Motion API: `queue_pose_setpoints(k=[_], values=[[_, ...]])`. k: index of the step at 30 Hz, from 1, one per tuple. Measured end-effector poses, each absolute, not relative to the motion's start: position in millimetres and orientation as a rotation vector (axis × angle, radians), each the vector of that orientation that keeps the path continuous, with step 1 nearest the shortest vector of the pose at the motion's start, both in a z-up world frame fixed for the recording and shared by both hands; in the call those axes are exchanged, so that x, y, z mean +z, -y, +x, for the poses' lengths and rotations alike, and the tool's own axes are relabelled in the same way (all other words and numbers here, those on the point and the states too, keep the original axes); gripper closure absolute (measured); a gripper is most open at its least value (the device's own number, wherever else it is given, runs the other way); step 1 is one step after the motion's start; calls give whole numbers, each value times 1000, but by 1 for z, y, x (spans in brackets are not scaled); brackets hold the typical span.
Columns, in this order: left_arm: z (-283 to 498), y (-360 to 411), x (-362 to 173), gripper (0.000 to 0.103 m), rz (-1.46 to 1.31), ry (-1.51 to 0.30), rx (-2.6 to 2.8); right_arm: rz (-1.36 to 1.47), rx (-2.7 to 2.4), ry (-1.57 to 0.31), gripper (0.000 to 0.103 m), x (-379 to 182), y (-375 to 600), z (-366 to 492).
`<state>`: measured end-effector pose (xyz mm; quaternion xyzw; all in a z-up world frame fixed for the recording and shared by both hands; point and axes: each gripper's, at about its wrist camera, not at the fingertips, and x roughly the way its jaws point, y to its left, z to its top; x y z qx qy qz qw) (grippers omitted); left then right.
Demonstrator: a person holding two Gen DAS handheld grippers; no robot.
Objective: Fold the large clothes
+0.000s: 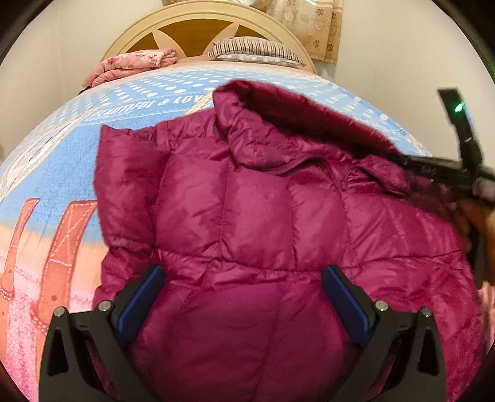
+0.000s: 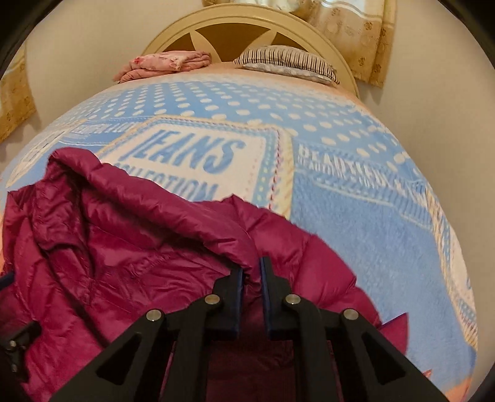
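- 1 magenta puffer jacket (image 1: 253, 216) lies spread on the bed's blue blanket (image 2: 355, 222), hood at 12 o'clock.
- Left claw (image 1: 243, 297): wide, hovers over jacket's lower back, nothing held.
- Right claw (image 2: 251, 272): pinched narrow on jacket fabric nr hood edge.
- At headboard (image 1: 204, 18): 1 striped pillow (image 1: 256, 49) at 1 o'clock, 1 folded pink quilt (image 1: 133, 65) at 11.

Jacket (image 1: 253, 216) lies on the bed (image 2: 355, 222), pillow (image 2: 287, 63) behind.
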<state>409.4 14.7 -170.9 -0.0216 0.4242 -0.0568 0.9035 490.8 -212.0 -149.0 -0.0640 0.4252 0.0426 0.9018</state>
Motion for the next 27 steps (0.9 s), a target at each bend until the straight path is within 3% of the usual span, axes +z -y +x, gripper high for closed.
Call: queue_pose_setpoints(k=[7, 12, 17, 20, 23, 27], values=[[409, -22, -83, 0, -91, -665, -172, -92, 96, -853, 93, -159, 217, 489], [473, -4, -102, 2, -114, -778, -154, -61, 111, -849, 93, -162, 222, 489], [505, 2, -139, 46, -229, -872, -237, -39, 117, -841, 93, -168, 225, 488], [503, 0, -155, 64, -280, -912, -218, -31, 121, -841, 93, -168, 226, 488], [498, -25, -179, 73, -450, -942, -199, -18, 127, -843, 93, -168, 228, 488], [488, -27, -186, 75, -443, -885, -228, -39, 120, -839, 93, -165, 227, 487]])
